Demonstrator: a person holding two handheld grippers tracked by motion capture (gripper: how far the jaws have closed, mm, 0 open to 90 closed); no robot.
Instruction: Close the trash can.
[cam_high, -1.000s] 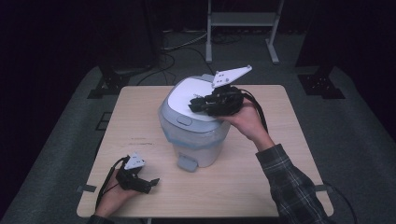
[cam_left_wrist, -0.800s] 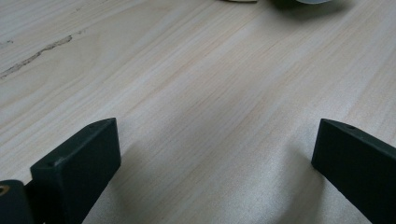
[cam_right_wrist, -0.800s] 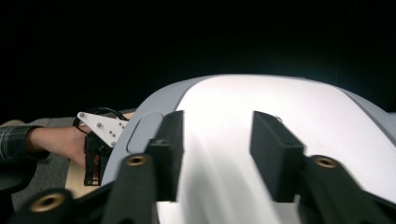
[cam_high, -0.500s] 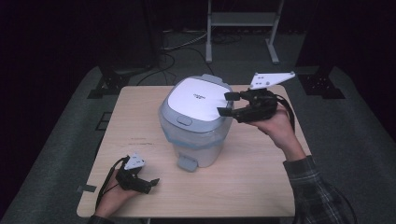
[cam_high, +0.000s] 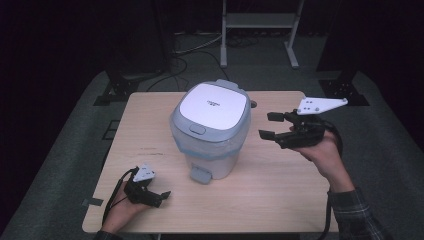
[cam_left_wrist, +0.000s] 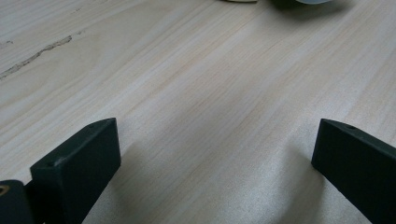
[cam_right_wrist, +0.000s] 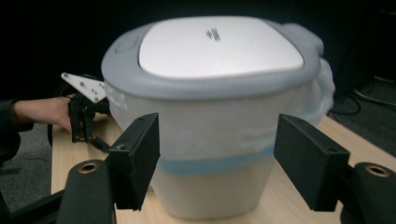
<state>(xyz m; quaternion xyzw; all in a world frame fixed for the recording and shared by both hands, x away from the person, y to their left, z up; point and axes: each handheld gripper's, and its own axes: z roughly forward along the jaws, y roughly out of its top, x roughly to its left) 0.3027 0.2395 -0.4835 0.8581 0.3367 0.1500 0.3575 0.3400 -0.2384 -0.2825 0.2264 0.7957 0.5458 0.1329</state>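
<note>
— Where is the right hand-held gripper just now?

— Off to the right of the bin, held above the bench in the person's right hand. The forearm comes up from the lower right corner in a plaid sleeve, wrist bent so the jaws point level at the bin's side. Its grey three-cornered plate sits on top.

— Are the jaws on anything?

— No. They stand apart and have just been opening, with nothing between them. In the right gripper view the bin fills the space ahead of the two black jaws, but they are clear of it.

— And the bin itself?

— It stands upright near the middle of the bench, its white lid shut, a pale liner showing under the grey rim, a foot pedal at the front.

— The left hand-held gripper?

— Low at the near left corner, lying on the bench with the left hand wrapped round it. Its jaws point right, well apart from the bin, wide open over bare wood in the left gripper view.
</note>
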